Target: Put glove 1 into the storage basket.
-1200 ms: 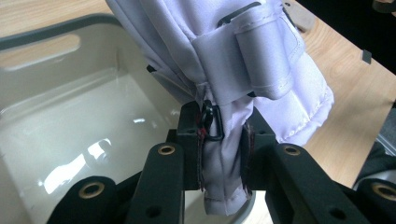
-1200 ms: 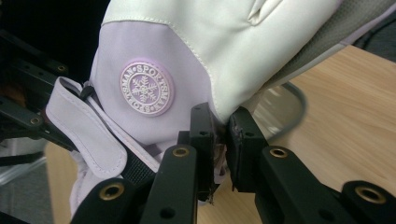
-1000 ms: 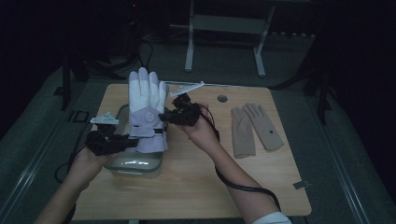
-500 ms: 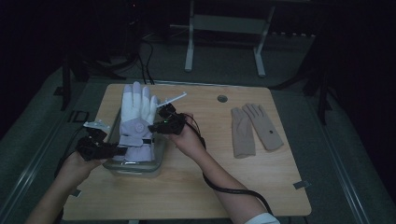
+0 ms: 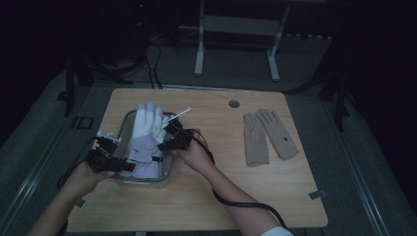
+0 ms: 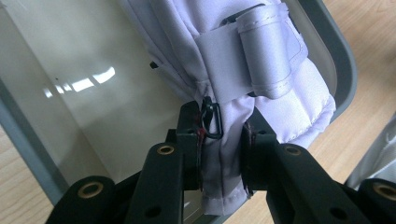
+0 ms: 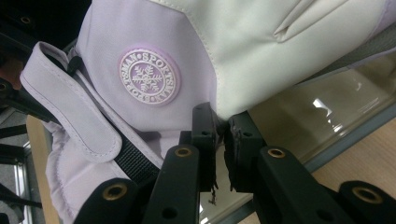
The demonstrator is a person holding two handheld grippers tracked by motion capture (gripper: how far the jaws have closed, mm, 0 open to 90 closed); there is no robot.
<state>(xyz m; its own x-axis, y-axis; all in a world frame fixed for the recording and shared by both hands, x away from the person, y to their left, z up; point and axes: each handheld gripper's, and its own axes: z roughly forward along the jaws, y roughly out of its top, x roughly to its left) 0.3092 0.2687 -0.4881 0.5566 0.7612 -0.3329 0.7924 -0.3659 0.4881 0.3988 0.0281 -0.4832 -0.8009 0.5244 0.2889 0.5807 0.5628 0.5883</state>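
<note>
A white and lilac ski glove lies stretched over a clear glass container at the table's left, fingers pointing away from the person. My left gripper is shut on the glove's cuff. In the left gripper view the jaws pinch the cuff's hem beside its strap, above the container's floor. My right gripper is shut on the glove's right edge. The right gripper view has the jaws clamped on that edge below the round snowflake badge, with the container's wall beneath.
A pair of beige gloves lies flat on the right half of the wooden table. A round hole sits near the far edge. A black cable trails from the right gripper along the forearm.
Both grippers have come down with the glove. It stood raised above the table a second ago and now lies low over the glass container.
</note>
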